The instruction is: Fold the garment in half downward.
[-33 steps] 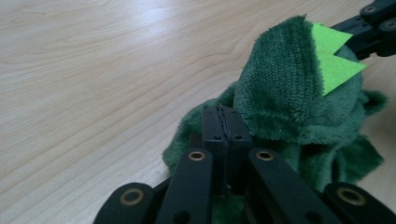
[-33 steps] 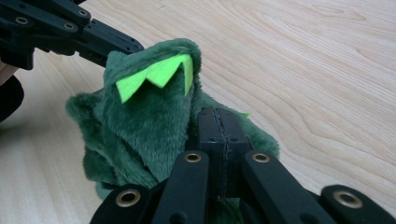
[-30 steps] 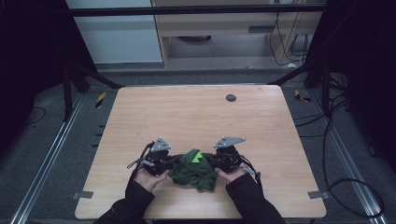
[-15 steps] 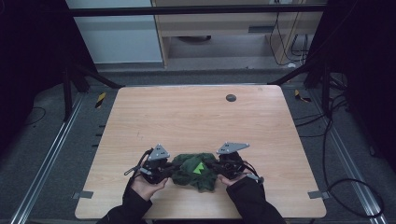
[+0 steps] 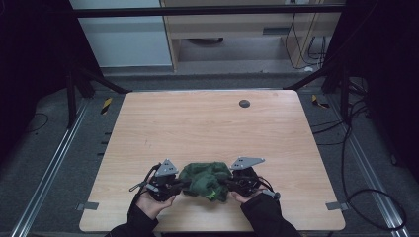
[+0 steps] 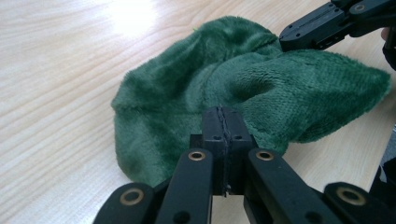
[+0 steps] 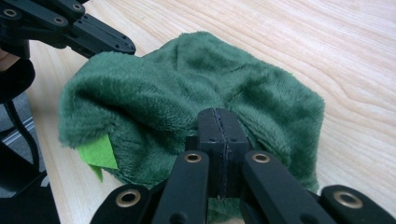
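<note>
A crumpled green plush cloth [image 5: 205,178] lies on the wooden table [image 5: 197,128] near its front edge, bunched between my two grippers. My left gripper [image 5: 184,183] is shut on the cloth's left edge; in the left gripper view its jaws [image 6: 223,121] meet with green pile [image 6: 201,84] right at the tips. My right gripper [image 5: 223,182] is shut on the opposite edge, and its closed tips [image 7: 219,126] sink into the fabric [image 7: 187,79]. A light green tag [image 7: 98,153] sticks out of the cloth's underside. Each gripper view shows the other gripper across the cloth [image 6: 327,23] [image 7: 84,32].
A small dark round spot [image 5: 244,103] sits near the table's far edge. The table's front edge runs just below the hands. Metal rails, cables and dark frame legs surround the table on the floor.
Both hands have slid a little toward the table's front edge, taking the cloth with them. The jaws have stayed shut.
</note>
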### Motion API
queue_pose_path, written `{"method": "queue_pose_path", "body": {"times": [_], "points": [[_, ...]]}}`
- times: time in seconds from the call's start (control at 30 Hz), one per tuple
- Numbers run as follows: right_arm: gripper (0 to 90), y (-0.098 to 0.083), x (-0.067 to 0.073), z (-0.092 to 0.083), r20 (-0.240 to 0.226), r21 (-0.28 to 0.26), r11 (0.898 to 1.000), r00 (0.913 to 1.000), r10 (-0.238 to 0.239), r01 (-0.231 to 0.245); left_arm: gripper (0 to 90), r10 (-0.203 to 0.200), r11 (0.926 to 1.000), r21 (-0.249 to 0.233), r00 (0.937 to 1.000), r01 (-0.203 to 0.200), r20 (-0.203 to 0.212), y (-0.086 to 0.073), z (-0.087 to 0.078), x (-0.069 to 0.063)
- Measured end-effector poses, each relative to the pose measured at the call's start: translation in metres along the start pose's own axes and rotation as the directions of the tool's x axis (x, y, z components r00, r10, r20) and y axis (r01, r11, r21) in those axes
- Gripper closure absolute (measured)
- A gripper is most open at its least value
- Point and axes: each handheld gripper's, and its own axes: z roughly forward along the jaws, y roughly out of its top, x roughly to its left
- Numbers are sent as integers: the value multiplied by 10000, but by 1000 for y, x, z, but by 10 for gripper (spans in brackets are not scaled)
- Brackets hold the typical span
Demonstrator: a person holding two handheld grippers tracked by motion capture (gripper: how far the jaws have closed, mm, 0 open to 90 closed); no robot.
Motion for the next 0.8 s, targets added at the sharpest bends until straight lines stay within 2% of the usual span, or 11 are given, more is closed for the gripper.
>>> {"method": "queue_pose_path", "body": {"times": [0.23, 0.43, 0.8], "points": [[900, -5, 3, -1, -127, 92, 10000, 9999, 28, -27, 899, -2, 9998, 185, 10000, 1, 89, -5, 1, -3], [900, -11, 4, 0, -230, 276, 9996, 9997, 88, -82, 899, -2, 9986, 535, 9999, -6, 155, -11, 7, -5], [900, -21, 3, 2, -166, 580, 9983, 9998, 116, -106, 899, -18, 9942, 1073, 9999, 1, 153, -18, 14, -6]]}}
